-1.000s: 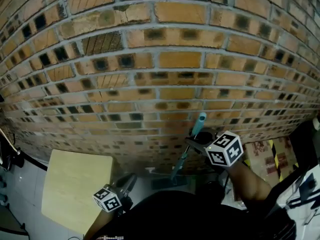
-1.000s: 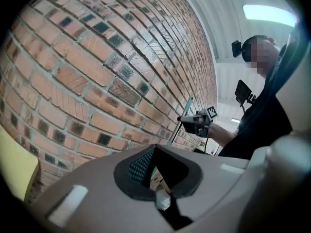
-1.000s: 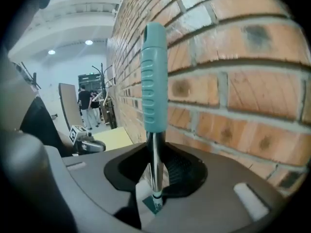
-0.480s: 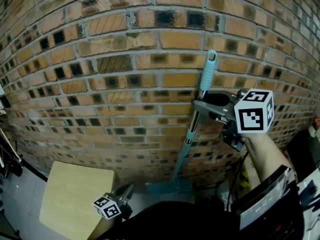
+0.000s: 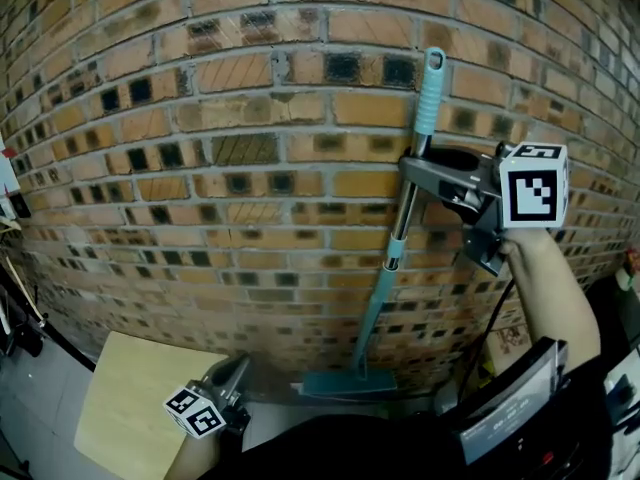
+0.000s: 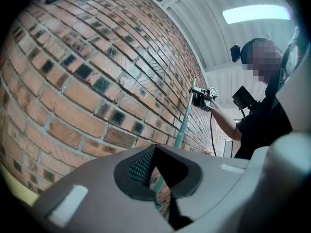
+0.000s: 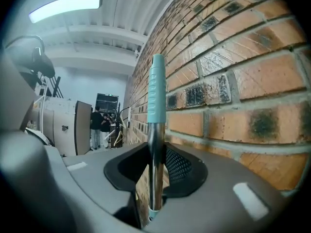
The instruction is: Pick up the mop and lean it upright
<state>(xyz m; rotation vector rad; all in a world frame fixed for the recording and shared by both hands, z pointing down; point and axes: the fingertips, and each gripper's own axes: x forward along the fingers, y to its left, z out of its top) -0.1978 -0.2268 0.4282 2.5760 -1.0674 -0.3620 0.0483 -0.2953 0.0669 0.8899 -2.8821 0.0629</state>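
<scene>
A brick wall (image 5: pixel 250 118) fills almost the whole background, and a pale floor (image 5: pixel 40 408) shows only at the bottom. The mop (image 5: pixel 400 228) stands nearly upright in front of this wall. Its flat mop head (image 5: pixel 345 385) lies on the floor at the foot of the bricks, and its teal grip (image 5: pixel 428 93) points up, a little tilted to the right.

The right gripper (image 5: pixel 415 168) is clamped on the metal shaft just below the teal grip. In the right gripper view the shaft passes straight between the two jaws, and the bricks are just beside it. Whether the grip already touches the wall, I cannot tell.

The left gripper (image 5: pixel 238 368) hangs low, near a light wooden board (image 5: pixel 130 408) and well apart from the mop. Its jaws stand slightly apart with nothing between them.

I judge that the lifting is almost done and that the leaning and letting go remain. The danger is in the release. If the jaws open before the grip rests firmly on the bricks, the mop may tip and fall. If the pole is too steep, it can fall back from the wall. If it is too slanted, the head may slide away on the smooth floor, or the top may slip sideways along the bricks.
</scene>
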